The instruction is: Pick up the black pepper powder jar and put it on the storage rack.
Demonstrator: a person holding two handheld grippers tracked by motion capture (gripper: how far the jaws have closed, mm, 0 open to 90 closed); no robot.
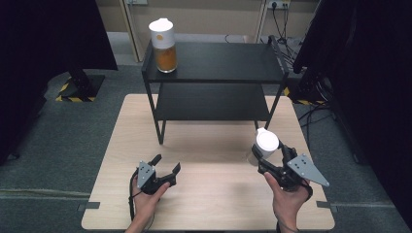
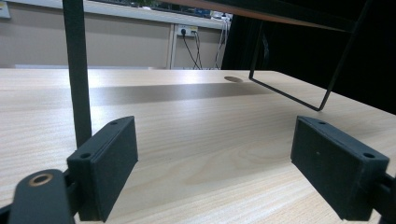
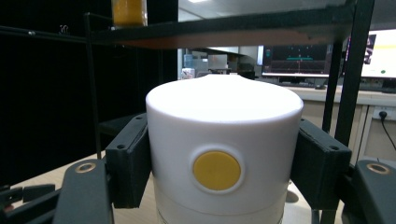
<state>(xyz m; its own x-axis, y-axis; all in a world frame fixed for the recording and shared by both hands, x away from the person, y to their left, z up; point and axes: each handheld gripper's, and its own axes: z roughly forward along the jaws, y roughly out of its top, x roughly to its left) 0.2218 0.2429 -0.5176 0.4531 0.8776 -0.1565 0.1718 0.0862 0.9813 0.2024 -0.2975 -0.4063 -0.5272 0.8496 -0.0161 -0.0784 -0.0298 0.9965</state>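
A jar with a white lid and orange contents (image 1: 163, 44) stands on the left end of the black shelf's top board (image 1: 228, 60). A second white-lidded jar (image 1: 265, 144) is at the table's right, and my right gripper (image 1: 272, 158) is shut on it. In the right gripper view the white lid (image 3: 224, 140) with a yellow round spot sits pressed between both pads (image 3: 128, 158). My left gripper (image 1: 165, 164) rests low at the table's front left, open, with bare wood between its pads (image 2: 109, 163).
The light wooden table (image 1: 204, 194) carries the two-tier black metal shelf, whose thin legs (image 2: 77, 70) stand just ahead of the left gripper. Dark curtains flank both sides. Cables and wall sockets (image 1: 279, 5) lie behind the shelf.
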